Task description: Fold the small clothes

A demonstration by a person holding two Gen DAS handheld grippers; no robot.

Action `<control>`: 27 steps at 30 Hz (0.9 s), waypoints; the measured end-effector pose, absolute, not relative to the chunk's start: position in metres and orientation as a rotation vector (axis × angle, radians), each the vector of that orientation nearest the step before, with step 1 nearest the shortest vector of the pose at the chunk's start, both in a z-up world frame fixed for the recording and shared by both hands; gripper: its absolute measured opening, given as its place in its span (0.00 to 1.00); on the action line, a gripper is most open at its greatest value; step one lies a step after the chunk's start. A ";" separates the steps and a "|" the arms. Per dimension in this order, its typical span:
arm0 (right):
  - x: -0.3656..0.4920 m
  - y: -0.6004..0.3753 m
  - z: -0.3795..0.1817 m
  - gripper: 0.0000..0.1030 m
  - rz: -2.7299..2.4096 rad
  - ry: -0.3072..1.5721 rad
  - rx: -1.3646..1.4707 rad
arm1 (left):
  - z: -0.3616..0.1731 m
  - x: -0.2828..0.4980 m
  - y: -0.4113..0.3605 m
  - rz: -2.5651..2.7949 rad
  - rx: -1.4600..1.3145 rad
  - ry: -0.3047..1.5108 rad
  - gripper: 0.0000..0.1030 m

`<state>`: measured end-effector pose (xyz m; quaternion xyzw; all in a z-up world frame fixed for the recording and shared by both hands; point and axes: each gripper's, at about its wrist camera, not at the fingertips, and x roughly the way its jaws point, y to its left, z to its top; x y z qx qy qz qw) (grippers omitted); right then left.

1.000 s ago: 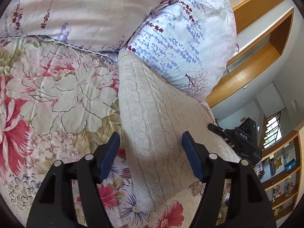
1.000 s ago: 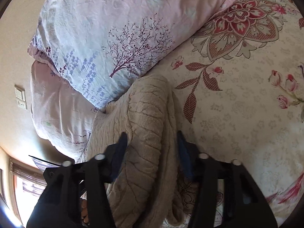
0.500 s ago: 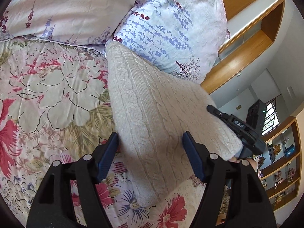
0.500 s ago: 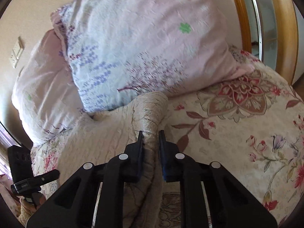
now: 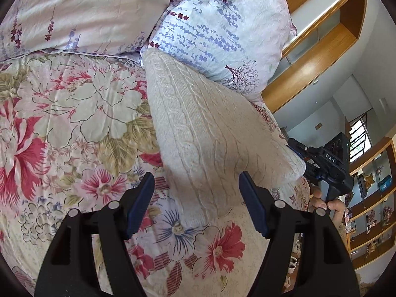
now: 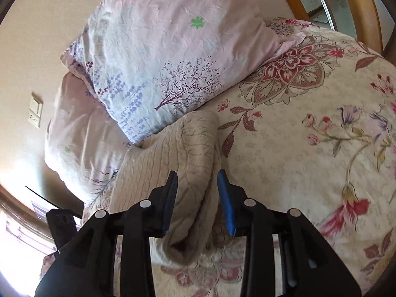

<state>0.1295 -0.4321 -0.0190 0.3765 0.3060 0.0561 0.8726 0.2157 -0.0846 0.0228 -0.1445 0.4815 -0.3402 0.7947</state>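
On floral bedspread (image 5: 74, 113), cream sweater (image 5: 198, 128), apparently between right claw (image 6: 198, 198) jaws.

The floral-covered bed (image 5: 74, 128) carried a cream knit garment (image 5: 203, 133) and two pillows (image 6: 168, 57) at its head edge.

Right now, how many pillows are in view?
2: a blue-printed pillow touching the sweater's far end, and a pink pillow partly under it. More may be hidden.

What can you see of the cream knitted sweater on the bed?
The cream cable-knit sweater looks soft and thick, folded into a long narrow shape on the floral bedspread. Its far end touches the lavender-print pillow. The right gripper straddles its rolled near edge, fingers apart; the left gripper hangs open over it.
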 end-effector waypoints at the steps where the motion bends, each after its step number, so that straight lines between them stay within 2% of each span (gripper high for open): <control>1: 0.126 -0.430 -0.019 0.34 0.132 0.638 0.795 | 0.021 0.215 -0.084 -0.730 -0.317 1.044 0.68; 8: 0.114 -0.416 -0.023 0.34 0.206 0.660 0.825 | 0.008 0.209 -0.085 -0.742 -0.368 1.089 0.65; 11: 0.109 -0.412 -0.021 0.34 0.233 0.642 0.830 | 0.007 0.207 -0.089 -0.761 -0.377 1.094 0.55; 13: 0.108 -0.410 -0.019 0.34 0.233 0.634 0.803 | 0.006 0.207 -0.093 -0.754 -0.376 1.095 0.52; 14: 0.109 -0.407 -0.018 0.31 0.220 0.640 0.769 | 0.006 0.208 -0.094 -0.751 -0.370 1.095 0.46; 15: 0.109 -0.404 -0.017 0.17 0.200 0.647 0.734 | 0.006 0.208 -0.094 -0.749 -0.365 1.095 0.37; 17: 0.106 -0.399 -0.011 0.14 0.165 0.629 0.674 | 0.007 0.208 -0.092 -0.743 -0.359 1.090 0.26; 18: 0.102 -0.398 -0.006 0.13 0.150 0.603 0.652 | 0.007 0.209 -0.091 -0.750 -0.364 1.089 0.23; 23: 0.089 -0.390 0.012 0.12 0.113 0.528 0.568 | 0.012 0.204 -0.083 -0.771 -0.336 1.073 0.20; 27: 0.094 -0.384 -0.012 0.12 0.031 0.637 0.483 | 0.008 0.201 -0.077 -0.772 -0.317 1.082 0.19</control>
